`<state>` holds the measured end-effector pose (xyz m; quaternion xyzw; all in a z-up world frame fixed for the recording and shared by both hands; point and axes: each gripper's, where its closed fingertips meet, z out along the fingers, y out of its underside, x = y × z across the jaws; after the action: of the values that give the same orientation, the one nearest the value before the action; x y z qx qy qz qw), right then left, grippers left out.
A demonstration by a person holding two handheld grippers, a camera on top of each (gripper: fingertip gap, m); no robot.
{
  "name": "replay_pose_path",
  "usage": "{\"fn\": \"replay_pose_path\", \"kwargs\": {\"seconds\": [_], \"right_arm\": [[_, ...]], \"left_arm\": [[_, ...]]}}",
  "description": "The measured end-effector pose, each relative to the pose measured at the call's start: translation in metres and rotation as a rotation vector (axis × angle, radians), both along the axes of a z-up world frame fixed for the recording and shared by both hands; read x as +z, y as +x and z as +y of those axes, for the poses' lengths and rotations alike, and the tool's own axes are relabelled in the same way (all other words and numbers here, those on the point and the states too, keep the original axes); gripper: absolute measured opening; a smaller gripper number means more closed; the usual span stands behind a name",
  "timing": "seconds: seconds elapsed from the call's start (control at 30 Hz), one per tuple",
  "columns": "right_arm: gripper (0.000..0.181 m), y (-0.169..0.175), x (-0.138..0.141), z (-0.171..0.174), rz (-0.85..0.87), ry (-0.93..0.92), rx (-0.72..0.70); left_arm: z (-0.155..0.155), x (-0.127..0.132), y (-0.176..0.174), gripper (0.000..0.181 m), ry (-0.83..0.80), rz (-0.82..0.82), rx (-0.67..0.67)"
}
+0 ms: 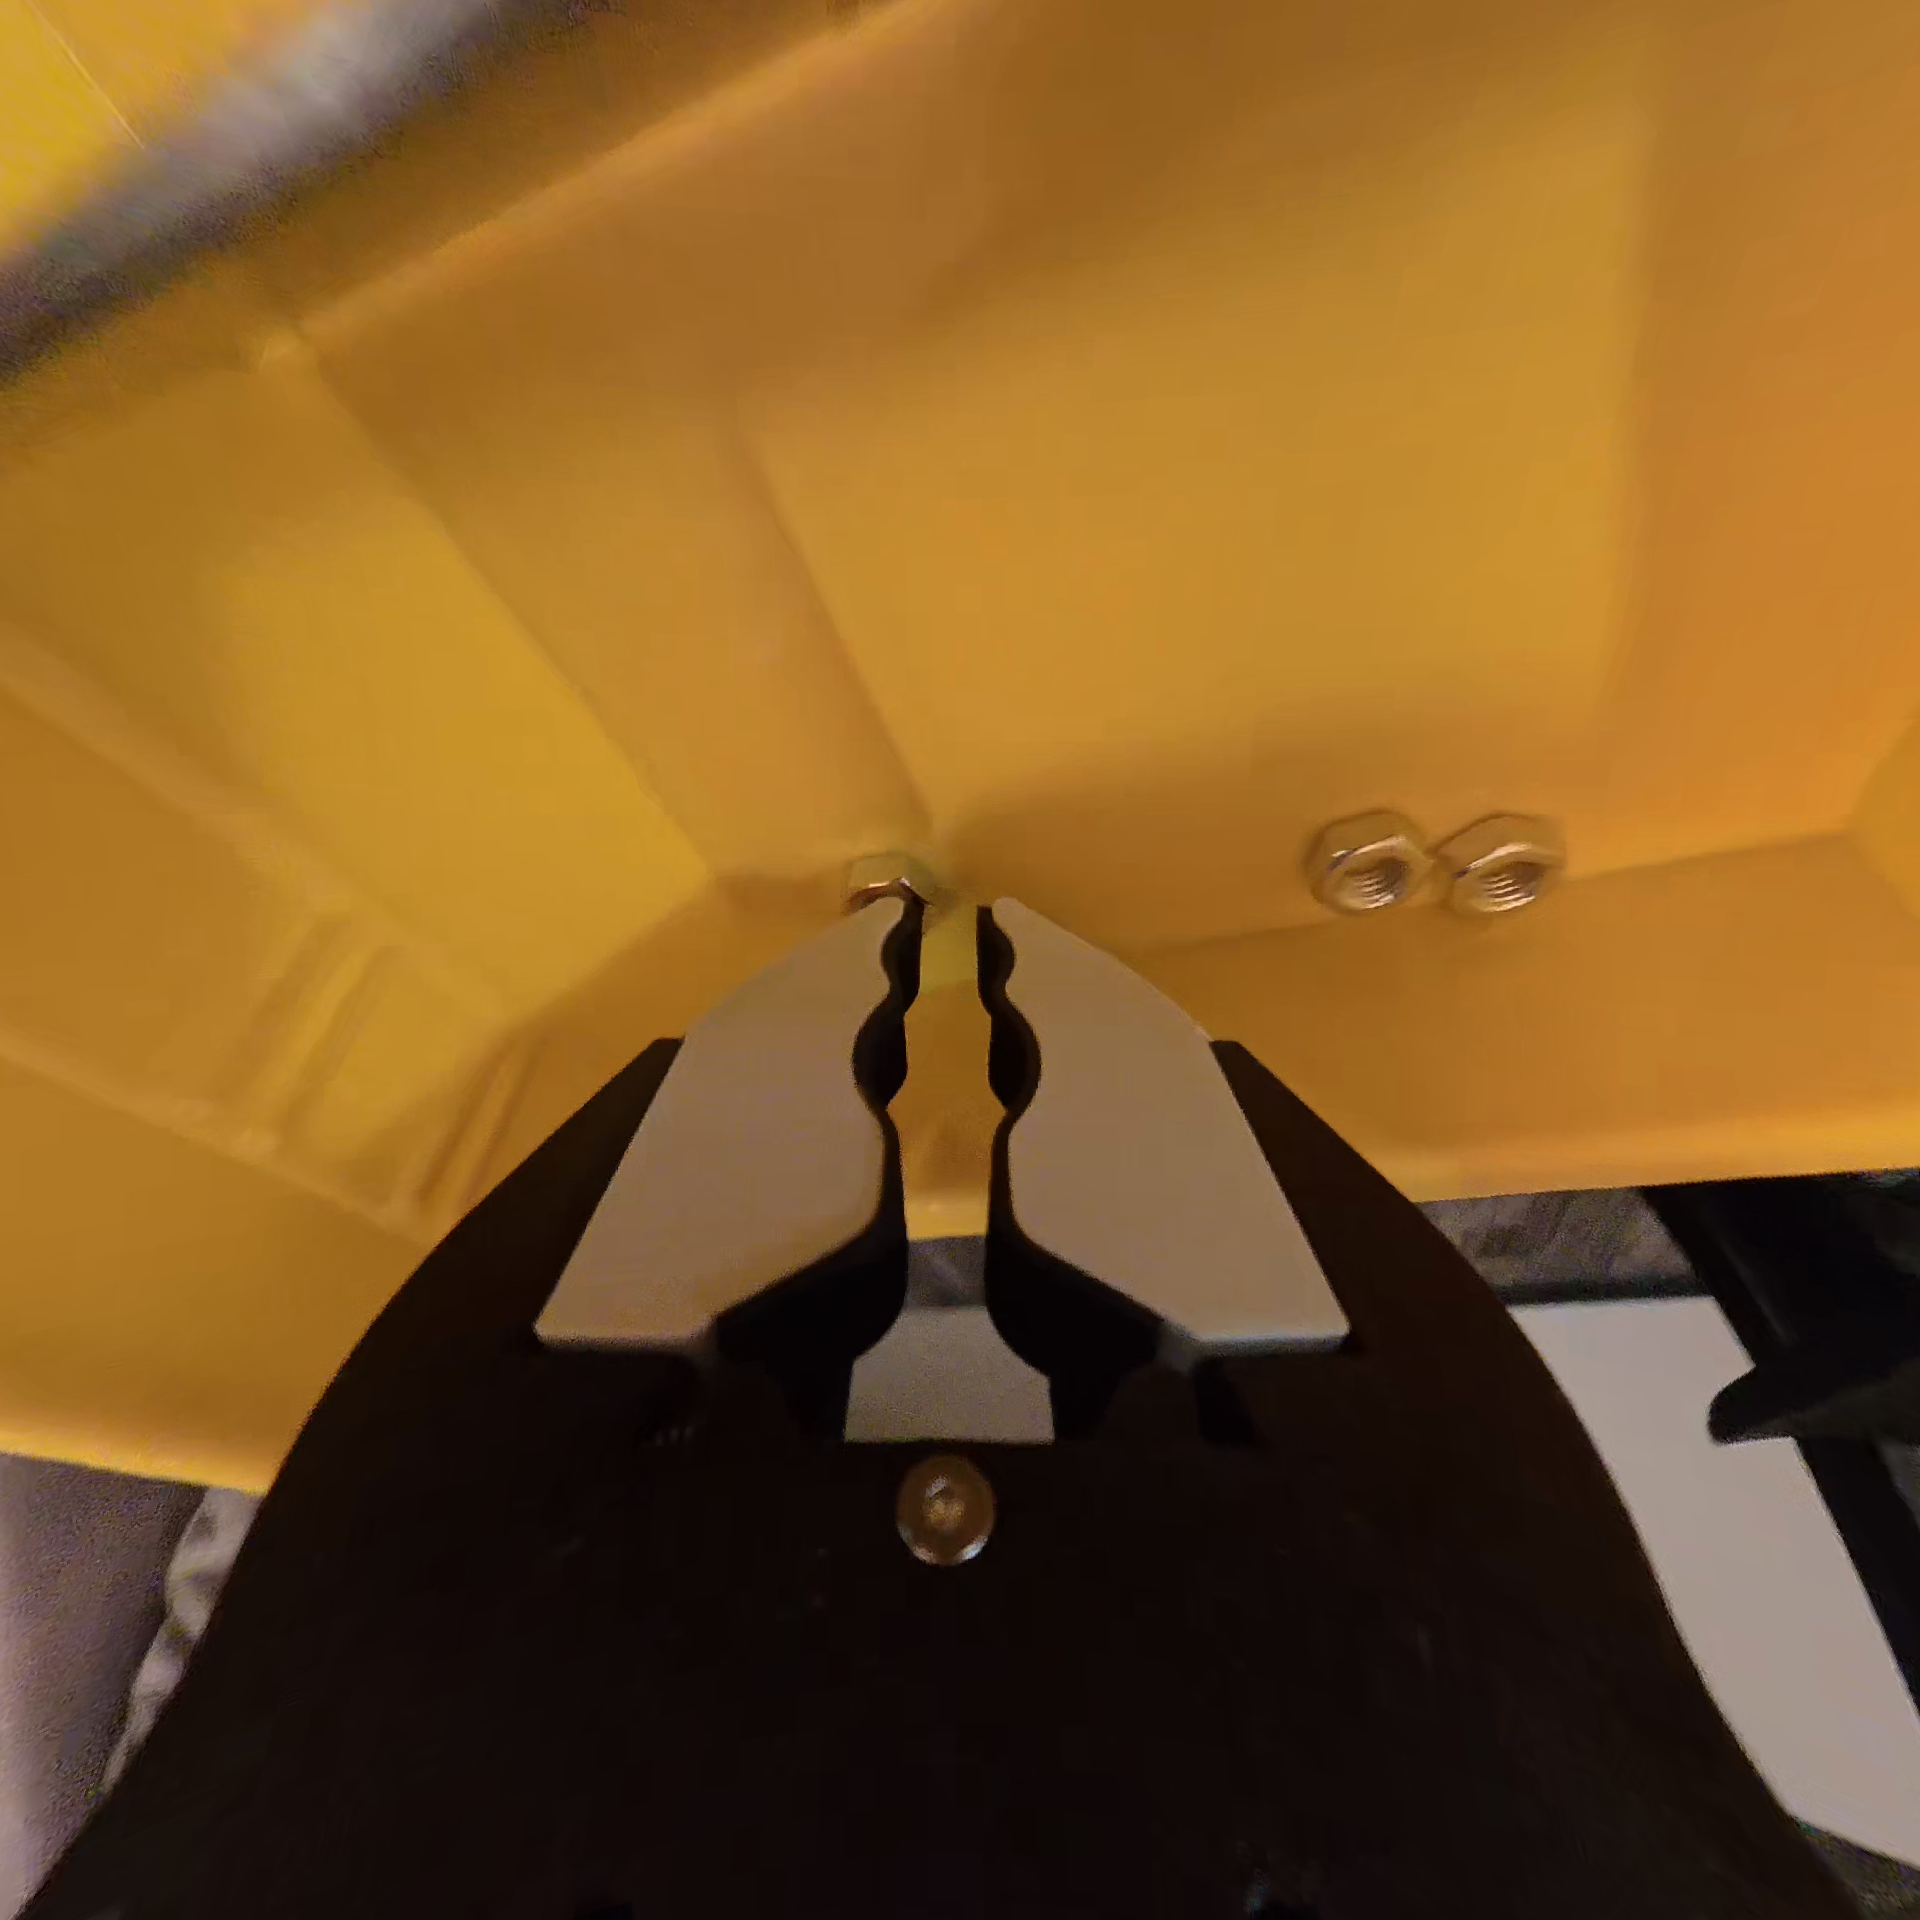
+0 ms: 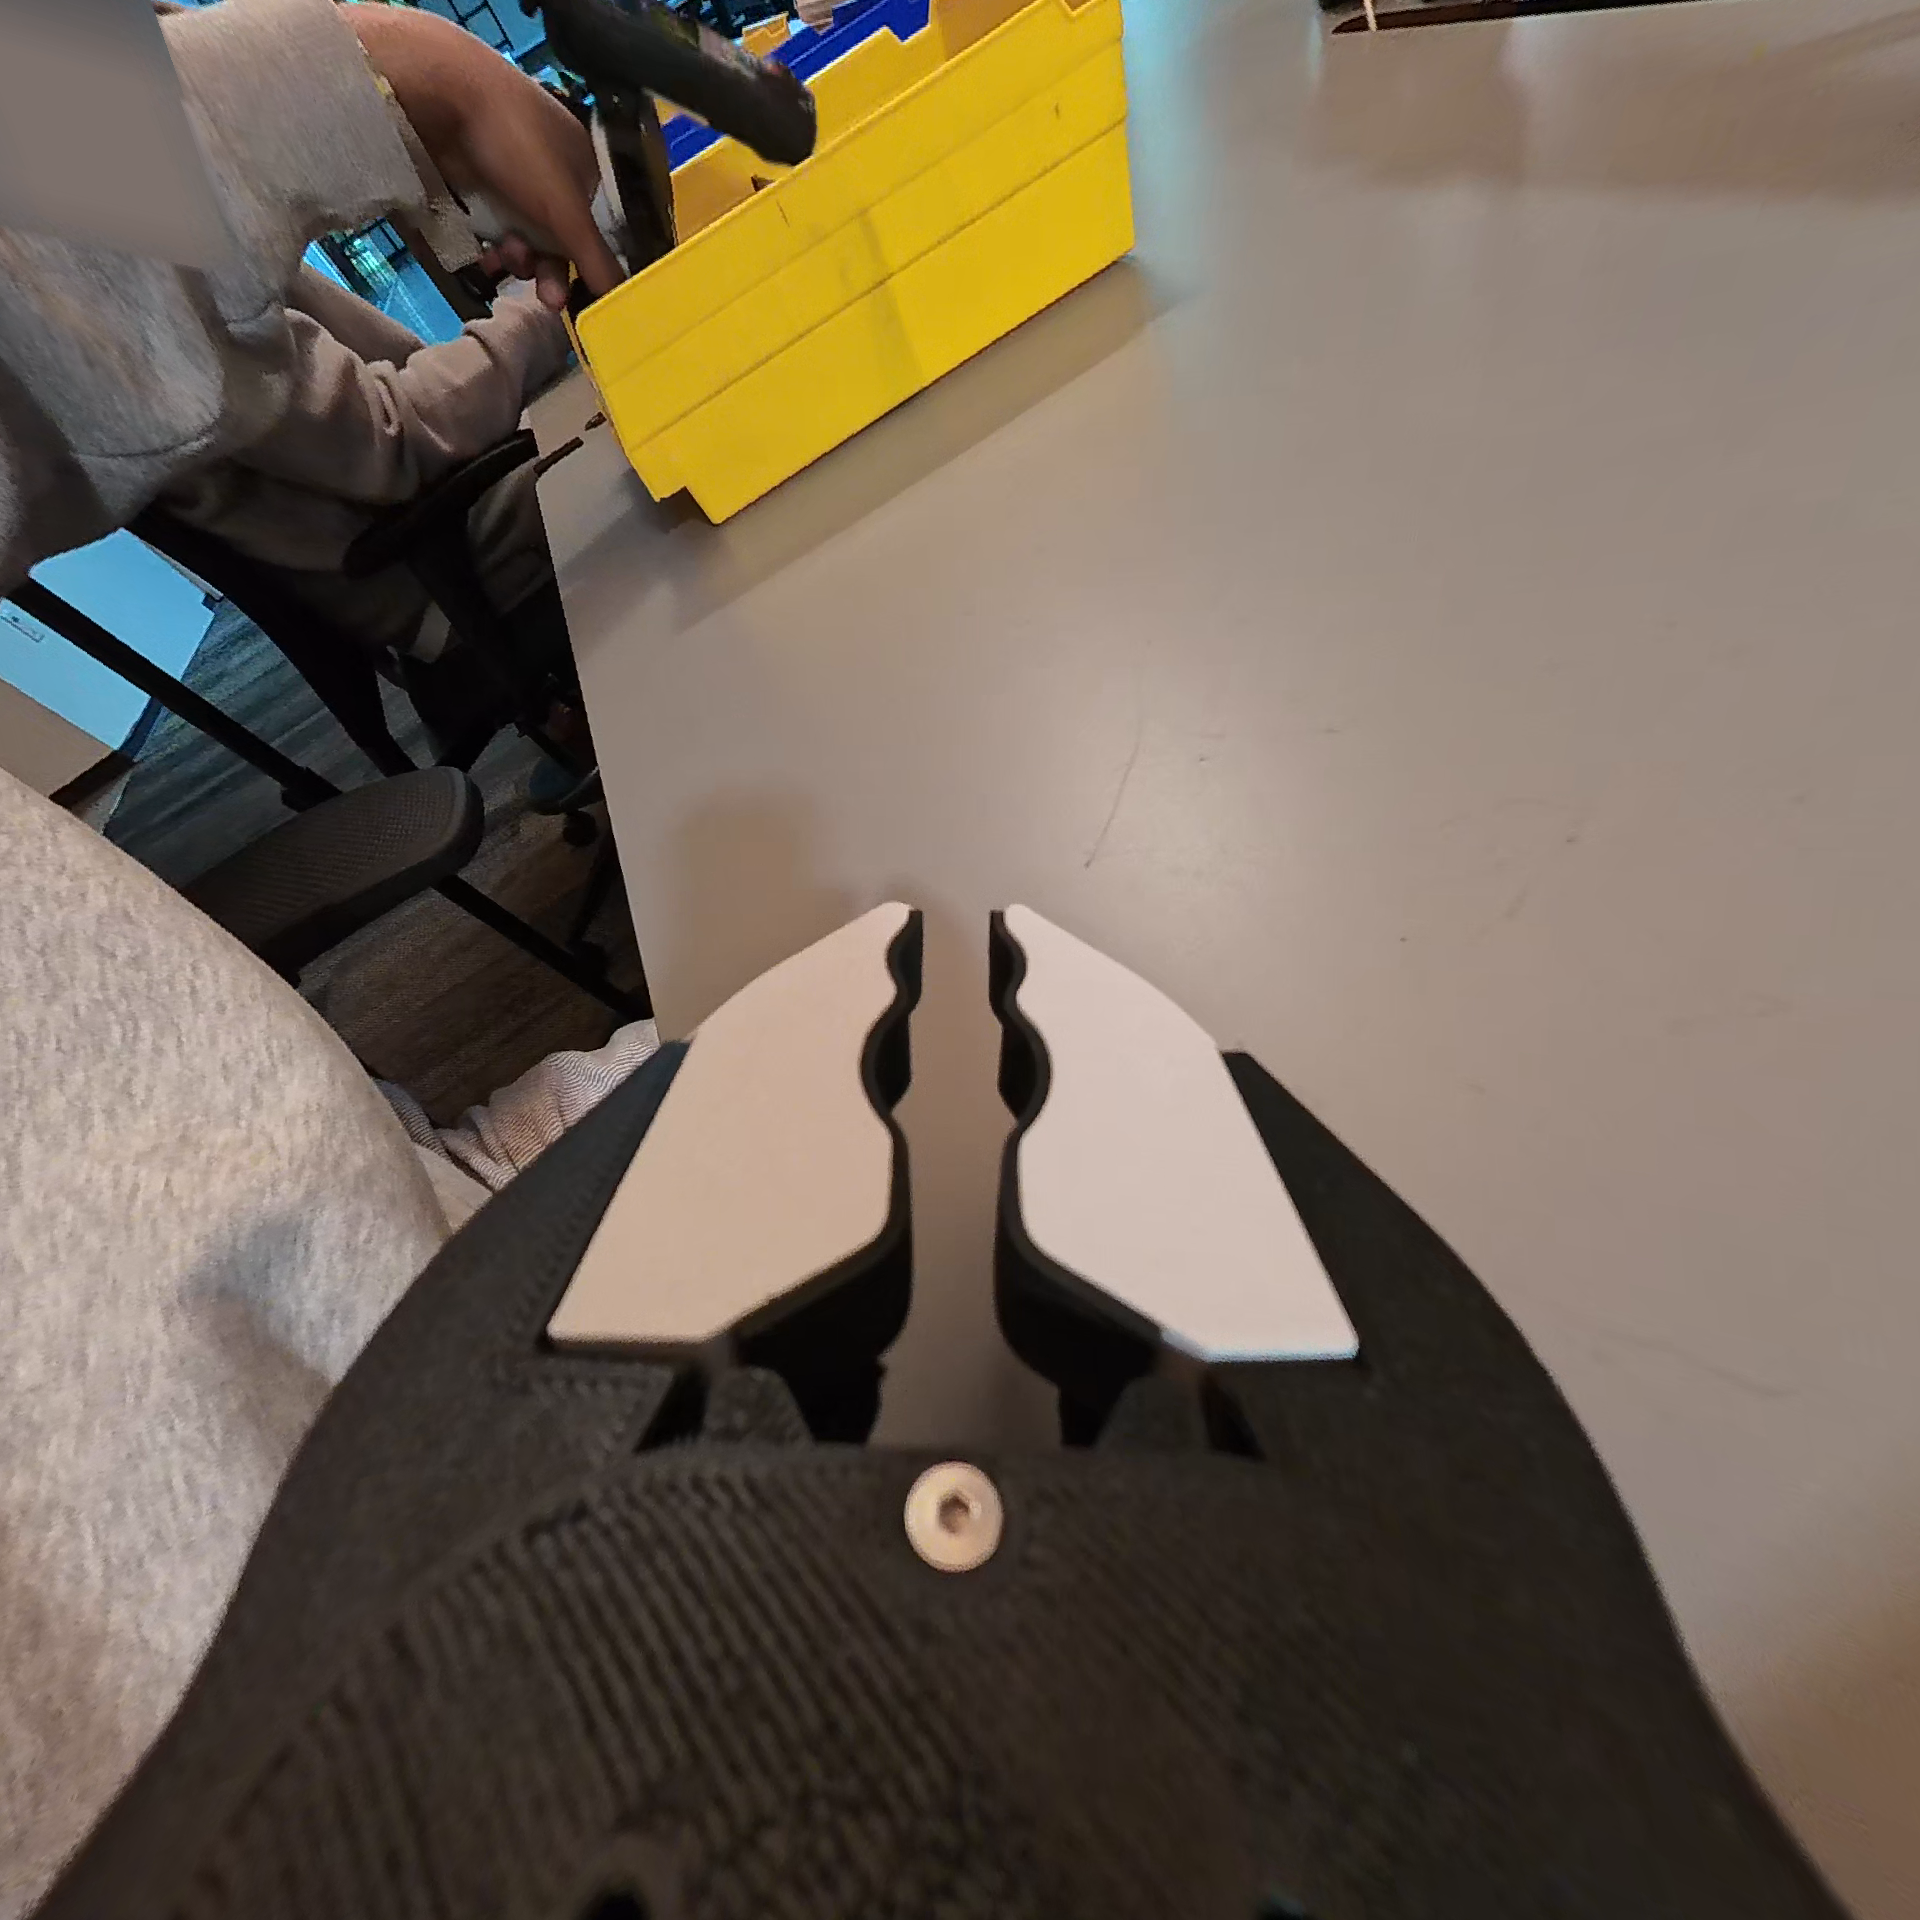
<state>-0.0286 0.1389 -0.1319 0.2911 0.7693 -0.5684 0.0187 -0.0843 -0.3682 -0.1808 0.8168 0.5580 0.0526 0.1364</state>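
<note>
yellow bin (image 1: 1143, 520) nuts (image 1: 1361, 864) only by left tool (image 1: 948, 906); both tools narrowly parted, right tool (image 2: 956, 916) empty

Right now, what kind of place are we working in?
Likely a workshop or lab bench: a yellow parts bin on a grey table, loose hex nuts inside the bin, and an office chair beside it.
</note>
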Motion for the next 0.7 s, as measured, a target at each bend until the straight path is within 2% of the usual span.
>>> {"fn": "replay_pose_path", "kwargs": {"seconds": [0.13, 0.27, 0.43, 0.7], "right_arm": [[0.012, 0.000, 0.000, 0.000, -0.001, 0.000, 0.000], [0.012, 0.000, 0.000, 0.000, 0.000, 0.001, -0.002], [0.012, 0.001, -0.001, -0.001, 0.000, 0.003, 0.002], [0.012, 0.002, 0.001, -0.003, 0.009, 0.003, 0.006]], "left_arm": [[0.014, 0.008, -0.017, 0.011, 0.114, 0.132, 0.032], [0.011, 0.015, -0.020, 0.012, 0.125, 0.180, 0.048], [0.002, 0.008, -0.008, 0.021, 0.100, 0.122, 0.072], [-0.003, -0.001, -0.009, 0.021, 0.073, 0.106, 0.076]]}}
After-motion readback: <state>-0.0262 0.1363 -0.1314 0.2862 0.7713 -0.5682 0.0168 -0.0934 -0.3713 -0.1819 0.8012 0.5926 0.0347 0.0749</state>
